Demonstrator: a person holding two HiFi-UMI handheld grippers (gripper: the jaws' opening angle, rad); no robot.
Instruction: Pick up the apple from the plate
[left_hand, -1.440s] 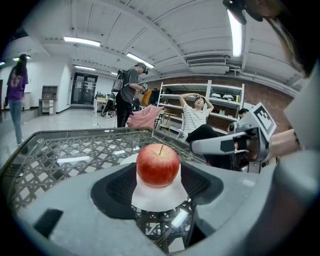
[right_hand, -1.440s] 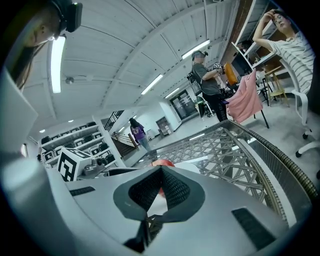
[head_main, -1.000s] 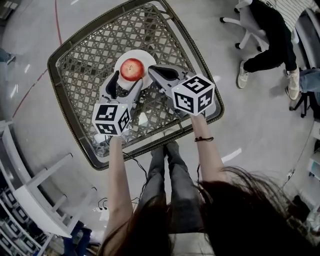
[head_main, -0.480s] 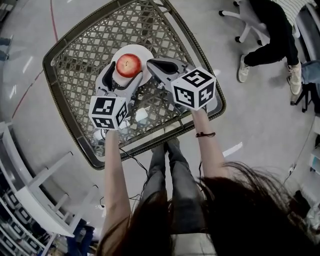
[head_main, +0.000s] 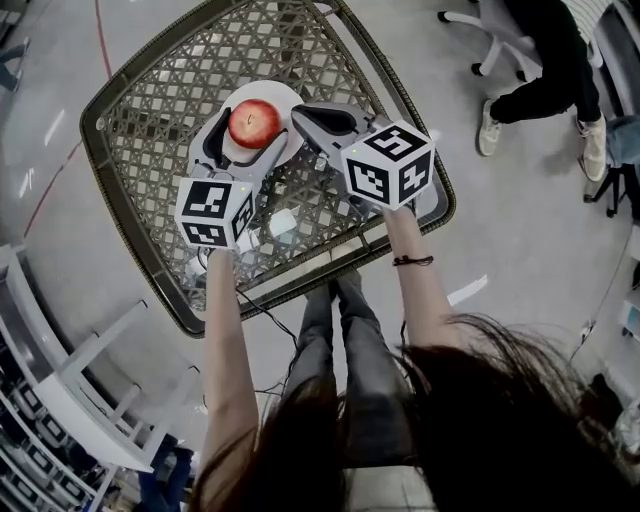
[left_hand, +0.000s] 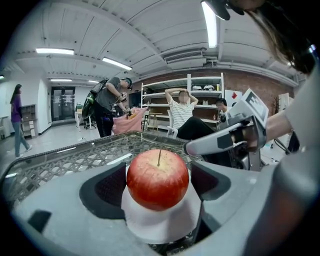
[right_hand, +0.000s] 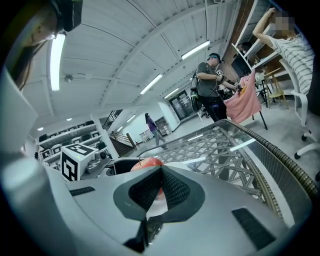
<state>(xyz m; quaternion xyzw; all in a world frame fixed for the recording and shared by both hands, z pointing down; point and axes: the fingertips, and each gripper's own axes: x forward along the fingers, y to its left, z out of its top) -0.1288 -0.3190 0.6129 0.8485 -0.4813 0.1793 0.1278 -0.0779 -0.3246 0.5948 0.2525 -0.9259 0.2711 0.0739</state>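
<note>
A red apple (head_main: 254, 122) rests on a small white plate (head_main: 287, 101) at the far side of a lattice-topped table (head_main: 150, 110). My left gripper (head_main: 246, 138) reaches in from the near side, open wide. Its two dark pads flank the apple (left_hand: 158, 179) with a thin gap on each side. The apple still rests on the plate (left_hand: 160, 227). My right gripper (head_main: 298, 118) lies just right of the plate, shut with nothing in it. In the right gripper view its pads (right_hand: 165, 187) meet, and the apple (right_hand: 145, 162) peeks out behind them.
The table's raised woven rim (head_main: 415, 120) runs close to the right of my right gripper. A seated person (head_main: 545, 70) on a rolling chair is at the upper right. White shelving (head_main: 70, 390) stands at the lower left. Other people stand far off in the room.
The left gripper's jaws have spread wider, and they now flank the apple instead of sitting just short of it. The right gripper has stayed put, shut.
</note>
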